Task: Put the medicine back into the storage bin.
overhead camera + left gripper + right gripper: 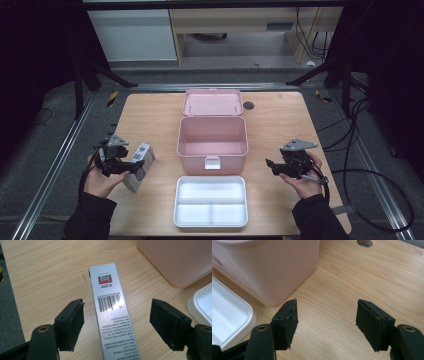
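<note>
**Jaws spread around a silver carton, pink case standing open**

High view: lying at the left side of the wooden table (pixel 150 107), not far from its left edge, a silver carton (pixel 139 160), with bare wood stretching behind it toward the far corner. Reaching in from the bottom left, a hand carrying the left gripper (pixel 125 167), pointing toward the table's middle and straddling the carton. Coming in from the bottom right, the other hand carrying the right gripper (pixel 272 167), aimed inward over bare wood, well apart from the right edge. Standing between them at the centre, a pink case (pixel 213 145), lid thrown back and resting flat behind it, nothing showing inside. Sitting just in front of the case, near the table's front edge, a white divided tray (pixel 211 201), compartments bare.

Left gripper view: standing wide apart, both jaws, with the carton running lengthwise between them, barcode side up, gaps showing on either side, neither pad pressing on it. Curving in at the upper right, a corner of the case; at the right edge, the tray's rim.

Right gripper view: standing wide apart, both jaws, gripping nothing, bare wood between them. Rising at the upper left, the case's rounded wall; at the lower left, the tray's corner just beside it.
</note>
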A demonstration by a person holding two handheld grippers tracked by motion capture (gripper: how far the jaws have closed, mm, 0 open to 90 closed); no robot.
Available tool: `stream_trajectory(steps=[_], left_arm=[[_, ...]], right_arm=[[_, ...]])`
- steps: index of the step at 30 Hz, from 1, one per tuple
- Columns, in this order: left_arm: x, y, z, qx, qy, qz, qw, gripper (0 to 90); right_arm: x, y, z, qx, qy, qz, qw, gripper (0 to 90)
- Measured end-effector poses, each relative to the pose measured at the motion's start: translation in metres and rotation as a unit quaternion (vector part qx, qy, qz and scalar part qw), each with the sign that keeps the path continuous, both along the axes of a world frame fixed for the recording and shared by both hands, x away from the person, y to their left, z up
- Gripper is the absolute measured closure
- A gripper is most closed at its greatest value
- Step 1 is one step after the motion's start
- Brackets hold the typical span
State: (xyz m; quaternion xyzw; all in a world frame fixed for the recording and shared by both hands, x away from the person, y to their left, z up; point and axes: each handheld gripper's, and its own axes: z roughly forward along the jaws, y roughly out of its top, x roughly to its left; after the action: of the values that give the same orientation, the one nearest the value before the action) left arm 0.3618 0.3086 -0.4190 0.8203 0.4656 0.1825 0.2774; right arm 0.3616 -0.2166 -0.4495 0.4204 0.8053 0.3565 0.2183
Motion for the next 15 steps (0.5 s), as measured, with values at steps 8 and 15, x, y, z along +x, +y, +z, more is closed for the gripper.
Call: stream_trajectory(steps=[8, 15], left_arm=[[0.008, 0.001, -0.018, 0.016, 0.026, 0.004, 0.9995, 28.5], [0.012, 0.001, -0.027, 0.028, 0.047, 0.004, 0.9985, 33.4]], right_arm=[[0.001, 0.001, -0.006, -0.010, 0.005, -0.001, 0.9999, 33.6], [0.001, 0.001, -0.008, -0.013, 0.012, 0.000, 0.9998, 33.3]])
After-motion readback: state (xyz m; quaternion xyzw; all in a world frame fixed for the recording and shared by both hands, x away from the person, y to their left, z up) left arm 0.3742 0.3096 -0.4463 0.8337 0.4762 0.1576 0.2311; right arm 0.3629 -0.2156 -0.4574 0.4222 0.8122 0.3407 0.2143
